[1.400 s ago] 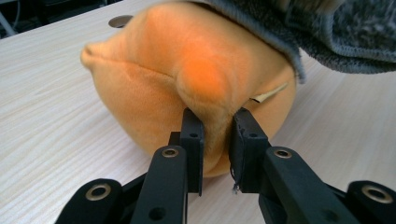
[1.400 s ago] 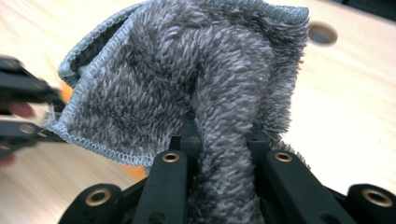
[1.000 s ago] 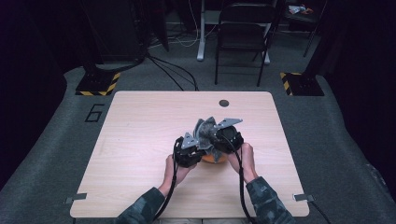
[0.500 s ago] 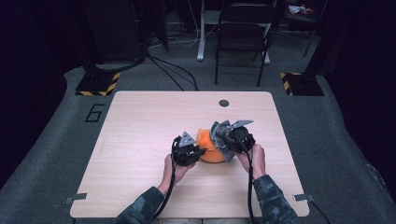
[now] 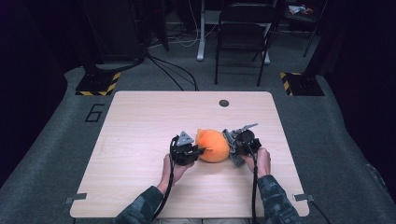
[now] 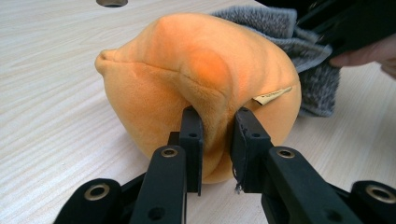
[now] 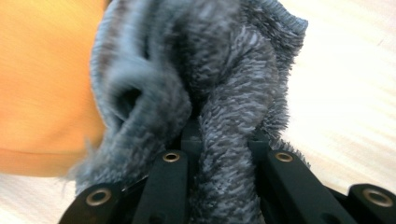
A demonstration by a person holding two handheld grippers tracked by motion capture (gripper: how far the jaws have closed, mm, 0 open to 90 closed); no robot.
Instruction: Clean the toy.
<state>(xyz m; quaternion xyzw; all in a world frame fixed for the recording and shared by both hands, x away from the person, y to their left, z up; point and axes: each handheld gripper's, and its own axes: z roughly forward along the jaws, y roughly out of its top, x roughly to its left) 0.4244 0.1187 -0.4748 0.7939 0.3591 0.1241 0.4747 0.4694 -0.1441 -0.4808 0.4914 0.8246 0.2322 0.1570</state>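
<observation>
An orange plush toy point(image 5: 213, 145) lies on the wooden table point(image 5: 140, 126) between both hands. My left gripper point(image 5: 200, 150) is shut on a fold of the orange plush toy point(image 6: 201, 88), pinching it between both jaws point(image 6: 217, 140). A grey knit cloth point(image 6: 308, 70) wraps the toy's far right side. My right gripper point(image 5: 232, 149) is shut on that grey cloth point(image 7: 233, 102), a thick fold squeezed between its jaws. The orange plush point(image 7: 42, 84) sits just left of the cloth in the right gripper view.
A round cable hole point(image 5: 224, 103) lies in the table near its far edge. A black chair point(image 5: 243, 32) and cables stand on the floor beyond. Bare wood spreads left of the hands.
The right gripper has drawn the grey cloth off to the right, uncovering most of the orange plush. The left gripper kept its hold on the toy, shifting slightly.
</observation>
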